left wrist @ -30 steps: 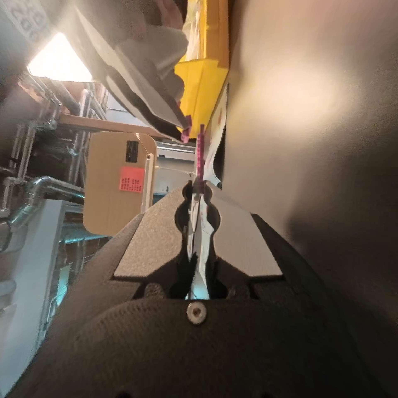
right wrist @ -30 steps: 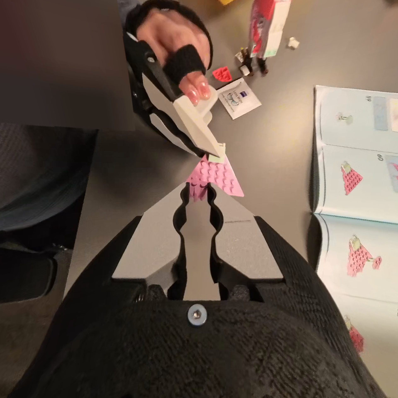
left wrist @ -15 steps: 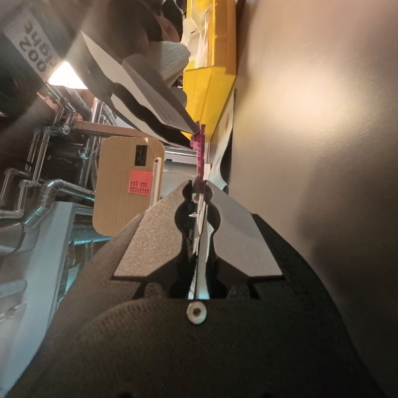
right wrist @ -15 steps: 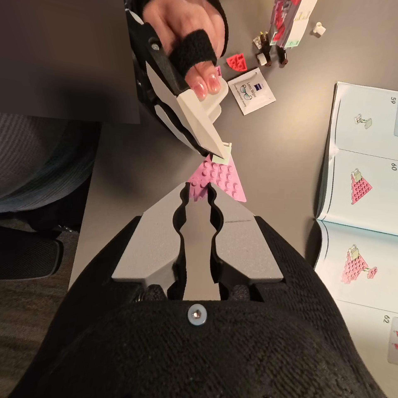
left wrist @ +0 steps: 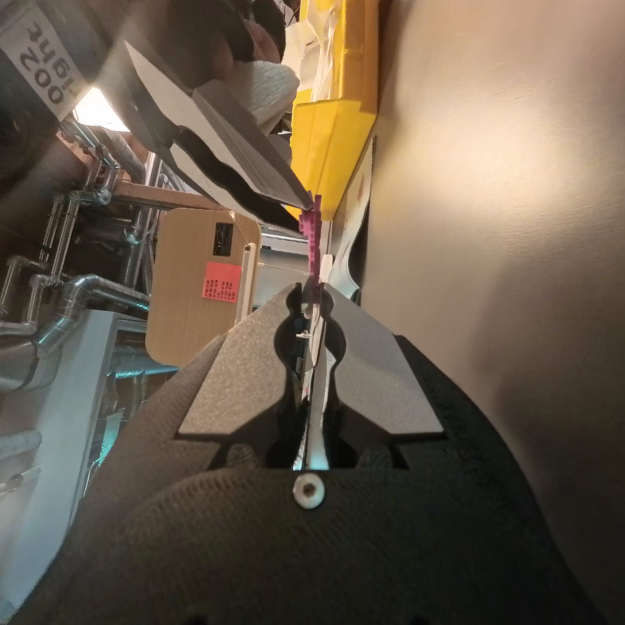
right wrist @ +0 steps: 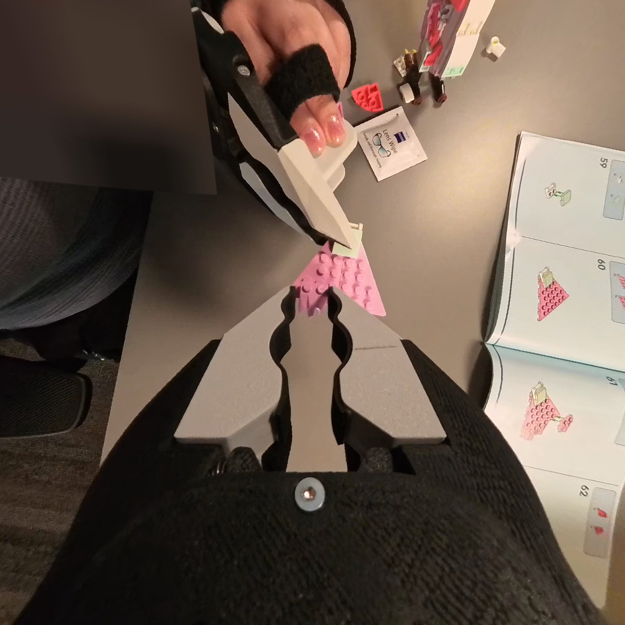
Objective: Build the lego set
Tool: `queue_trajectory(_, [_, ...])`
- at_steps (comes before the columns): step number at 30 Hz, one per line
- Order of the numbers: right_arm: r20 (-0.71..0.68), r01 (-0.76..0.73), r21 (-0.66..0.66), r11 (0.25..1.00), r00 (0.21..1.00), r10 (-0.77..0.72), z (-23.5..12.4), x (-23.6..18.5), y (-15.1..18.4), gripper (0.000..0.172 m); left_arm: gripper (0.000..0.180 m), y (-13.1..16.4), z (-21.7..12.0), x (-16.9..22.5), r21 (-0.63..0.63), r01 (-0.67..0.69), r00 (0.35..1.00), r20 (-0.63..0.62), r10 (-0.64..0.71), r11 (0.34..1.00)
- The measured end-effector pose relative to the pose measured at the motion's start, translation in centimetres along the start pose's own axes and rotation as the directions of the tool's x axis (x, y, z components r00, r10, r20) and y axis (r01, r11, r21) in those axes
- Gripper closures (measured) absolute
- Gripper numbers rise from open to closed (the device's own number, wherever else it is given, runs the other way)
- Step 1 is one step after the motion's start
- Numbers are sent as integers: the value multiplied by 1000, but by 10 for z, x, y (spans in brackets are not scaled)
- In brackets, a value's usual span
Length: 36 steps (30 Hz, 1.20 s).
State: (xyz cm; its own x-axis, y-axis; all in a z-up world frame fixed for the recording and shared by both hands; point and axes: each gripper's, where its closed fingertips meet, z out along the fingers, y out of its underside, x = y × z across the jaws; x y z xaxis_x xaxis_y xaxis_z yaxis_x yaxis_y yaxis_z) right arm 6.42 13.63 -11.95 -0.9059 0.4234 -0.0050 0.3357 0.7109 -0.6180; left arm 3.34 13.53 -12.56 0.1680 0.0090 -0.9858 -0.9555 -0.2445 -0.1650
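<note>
A pink triangular studded plate (right wrist: 355, 280) hangs above the grey table (right wrist: 203, 253), held between both grippers. My left gripper (left wrist: 313, 292) is shut on the plate's pointed end, where a pale green piece (right wrist: 348, 248) sits. In the left wrist view the plate (left wrist: 314, 243) shows edge-on. The left gripper also shows in the right wrist view (right wrist: 341, 241), held by a hand. My right gripper (right wrist: 311, 294) is shut on a small pink plate (right wrist: 313, 301) at the big plate's lower left corner. It also shows in the left wrist view (left wrist: 306, 206) at the plate's far end.
An open instruction booklet (right wrist: 558, 270) lies to the right. A white sachet (right wrist: 389, 145), a red piece (right wrist: 368, 98) and a partly built model (right wrist: 439, 40) lie at the back. A yellow bin (left wrist: 331, 135) stands on the table. A chair (right wrist: 50, 270) is left of the table edge. The grippers are tip to tip, or close to it.
Both grippers stay on the pink plate. The table things have slid right and down in the right wrist view. In the left wrist view the right gripper has closed in on the plate's far end.
</note>
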Motion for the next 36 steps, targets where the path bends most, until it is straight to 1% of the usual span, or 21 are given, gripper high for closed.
queue_trajectory(2, [-15, 2, 5, 1000, 1000, -2, -1, 1, -1, 146, 172, 1, 0, 0, -5, 1, 1000, -2, -1, 1000])
queue_trajectory(5, [-71, 18, 29, 999, 997, -16, -4, 3, -5, 126, 172, 4, 1, 0, -22, 9, 1000, -5, -9, 1000])
queue_trajectory(6, [-110, 37, 29, 999, 993, -34, -5, 5, -6, 119, 172, 6, 2, 0, -30, 13, 1000, -7, -13, 999])
queue_trajectory(8, [-236, 114, -6, 993, 965, -113, -3, 8, -6, 110, 172, 10, 3, 0, -52, 26, 1000, -13, -26, 998])
queue_trajectory(9, [-320, 166, -29, 986, 933, -167, -1, 11, -7, 106, 172, 12, 3, -1, -61, 33, 999, -13, -34, 998])
queue_trajectory(10, [-408, 222, -60, 973, 884, -227, 1, 14, -8, 105, 172, 14, 4, -1, -72, 43, 999, -15, -44, 996])
queue_trajectory(11, [-476, 271, -95, 958, 832, -283, 3, 14, -9, 104, 172, 16, 4, -2, -84, 52, 998, -14, -53, 995])
queue_trajectory(13, [-579, 316, -142, 938, 742, -338, 10, 14, -10, 104, 172, 20, 4, -4, -102, 63, 998, -13, -64, 993])
queue_trajectory(15, [-675, 328, -228, 917, 625, -392, 10, 22, -7, 106, 172, 22, 4, -4, -113, 70, 997, -13, -72, 991])
queue_trajectory(17, [-725, 333, -336, 881, 505, -468, 8, 30, -4, 115, 172, 22, 4, -4, -114, 72, 997, -16, -74, 991])
queue_trajectory(20, [-721, 339, -448, 827, 411, -558, 10, 36, -1, 130, 172, 22, 5, -2, -116, 63, 997, -25, -66, 991])
queue_trajectory(22, [-714, 339, -484, 807, 380, -588, 9, 39, 1, 141, 172, 23, 5, -2, -124, 67, 997, -26, -71, 990])
queue_trajectory(24, [-709, 339, -507, 792, 358, -607, 8, 41, 1, 157, 172, 24, 5, -3, -129, 77, 996, -26, -81, 989])
queue_trajectory(25, [-710, 347, -515, 784, 339, -617, 7, 41, -1, 161, 172, 24, 4, -2, -130, 80, 996, -32, -85, 988])
queue_trajectory(27, [-703, 344, -541, 768, 317, -637, 6, 42, -1, 162, 172, 25, 4, -2, -135, 84, 996, -33, -89, 987])
queue_trajectory(30, [-693, 335, -581, 742, 274, -667, 5, 43, -2, 163, 172, 25, 4, -1, -140, 126, 990, -49, -134, 982])
queue_trajectory(33, [-676, 321, -615, 721, 257, -691, 5, 43, 0, 163, 172, 25, 4, 0, -153, 123, 989, -57, -133, 981])
queue_trajectory(35, [-642, 326, -656, 680, 232, -731, 6, 44, 0, 163, 172, 26, 4, 1, -157, 121, 989, -65, -132, 980])
queue_trajectory(36, [-635, 329, -656, 679, 244, -733, 8, 44, 2, 164, 172, 26, 4, 3, -159, 119, 988, -74, -132, 980])
